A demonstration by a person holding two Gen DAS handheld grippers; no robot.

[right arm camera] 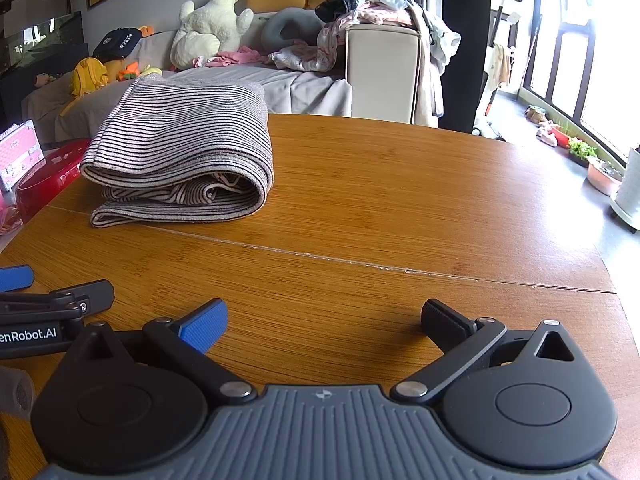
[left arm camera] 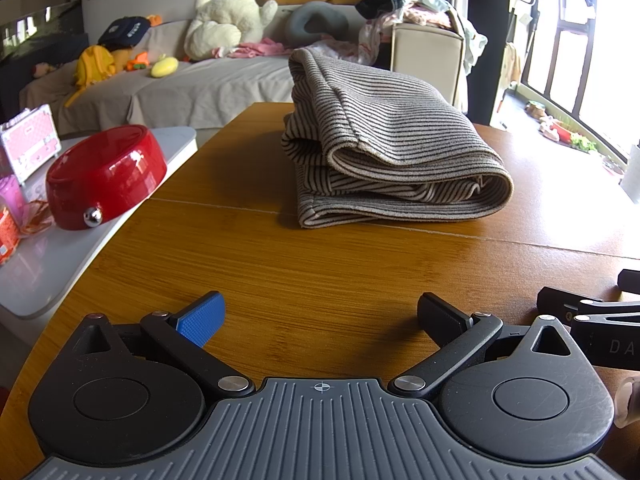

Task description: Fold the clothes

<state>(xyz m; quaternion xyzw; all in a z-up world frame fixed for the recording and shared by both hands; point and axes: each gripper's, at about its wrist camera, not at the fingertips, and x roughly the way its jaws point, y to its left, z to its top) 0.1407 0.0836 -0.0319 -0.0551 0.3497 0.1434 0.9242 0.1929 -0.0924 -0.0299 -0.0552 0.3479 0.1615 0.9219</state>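
A striped beige-and-black garment (left arm camera: pixel 384 148) lies folded in several layers on the wooden table (left arm camera: pixel 280 264); the right wrist view has the same garment (right arm camera: pixel 184 148) at the left. My left gripper (left arm camera: pixel 320 316) is open, low over the table's near part, well short of the garment, nothing between its fingers. My right gripper (right arm camera: pixel 324 322) is also open and empty, to the right of the left one. The right gripper's side shows at the left wrist view's right edge (left arm camera: pixel 592 316); the left gripper's blue fingertip (right arm camera: pixel 16 277) shows at the right wrist view's left edge.
A red bowl (left arm camera: pixel 104 176) and a pink case (left arm camera: pixel 28 144) sit on a white side table (left arm camera: pixel 80 256) left of the wooden one. Behind stand a sofa (left arm camera: pixel 200 88) with plush toys and a beige box (left arm camera: pixel 424 60) heaped with clothes. A seam (right arm camera: pixel 360 264) crosses the tabletop.
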